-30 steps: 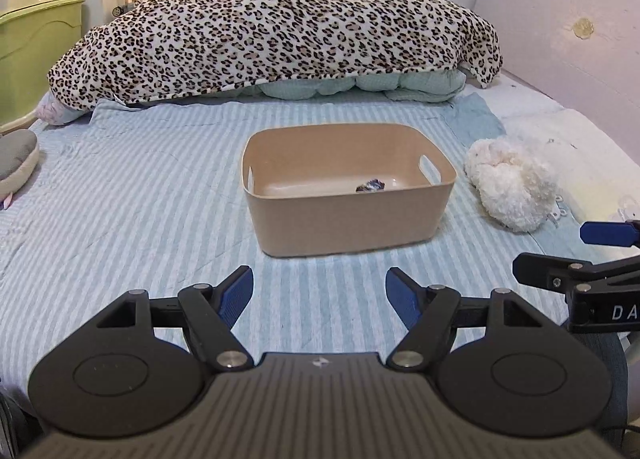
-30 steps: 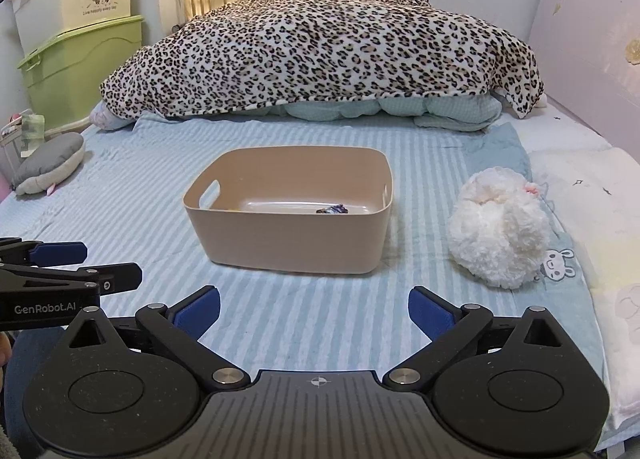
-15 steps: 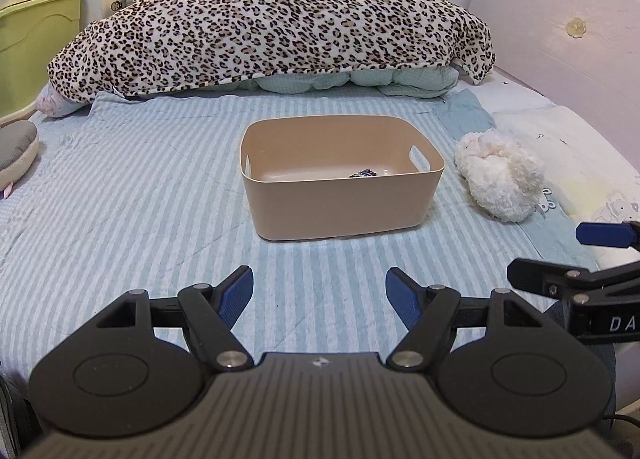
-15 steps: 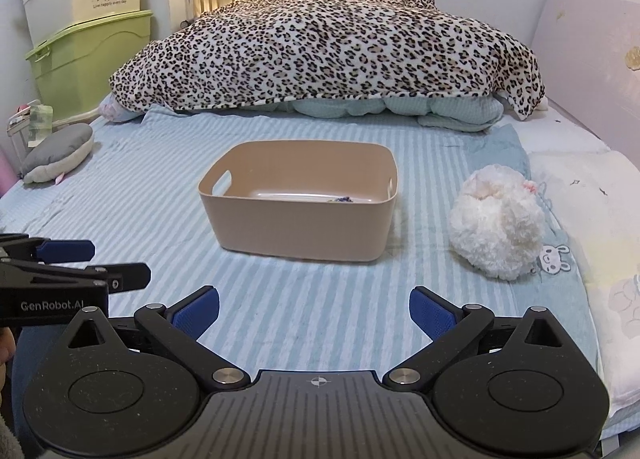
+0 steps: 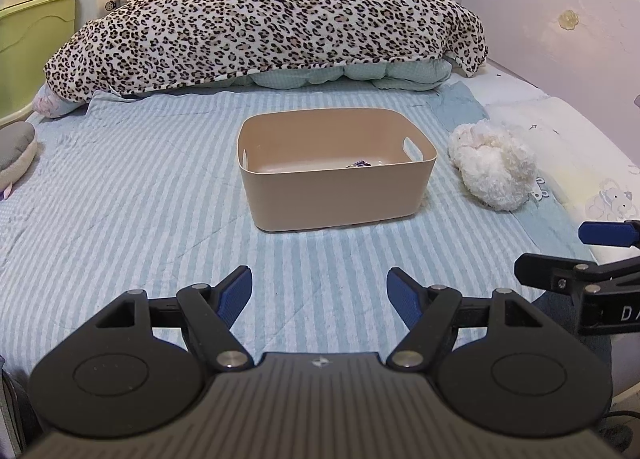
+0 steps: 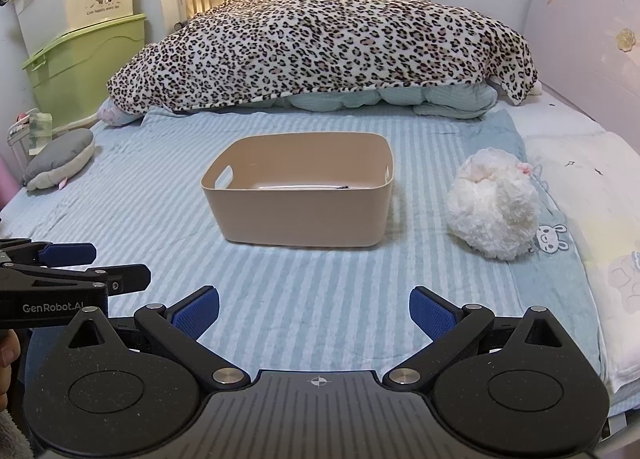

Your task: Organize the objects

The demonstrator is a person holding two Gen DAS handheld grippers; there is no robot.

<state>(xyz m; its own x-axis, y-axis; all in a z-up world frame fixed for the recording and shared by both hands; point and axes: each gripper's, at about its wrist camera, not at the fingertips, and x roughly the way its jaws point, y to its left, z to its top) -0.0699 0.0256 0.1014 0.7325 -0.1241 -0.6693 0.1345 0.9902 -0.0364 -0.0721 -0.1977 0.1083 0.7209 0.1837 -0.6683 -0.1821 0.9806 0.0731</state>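
A beige plastic bin [image 5: 340, 199] [image 6: 296, 215] sits on the blue striped bed sheet, with a small dark object [image 5: 359, 164] on its floor. A white fluffy plush toy [image 5: 494, 167] [image 6: 494, 205] lies to the right of the bin. My left gripper [image 5: 320, 293] is open and empty, low over the near bed edge, well short of the bin. My right gripper [image 6: 314, 313] is open and empty, also near the bed edge. Each gripper shows at the side of the other's view.
A leopard-print blanket [image 5: 260, 19] is heaped over bedding at the far end. A grey cushion [image 6: 60, 159] lies at the left edge. Stacked storage boxes [image 6: 80, 47] stand at the left. A white pillow [image 6: 592, 179] and the headboard [image 5: 560, 39] are on the right.
Both grippers have pulled back and down from the bin, which now looks smaller and farther. Both stay open and empty.
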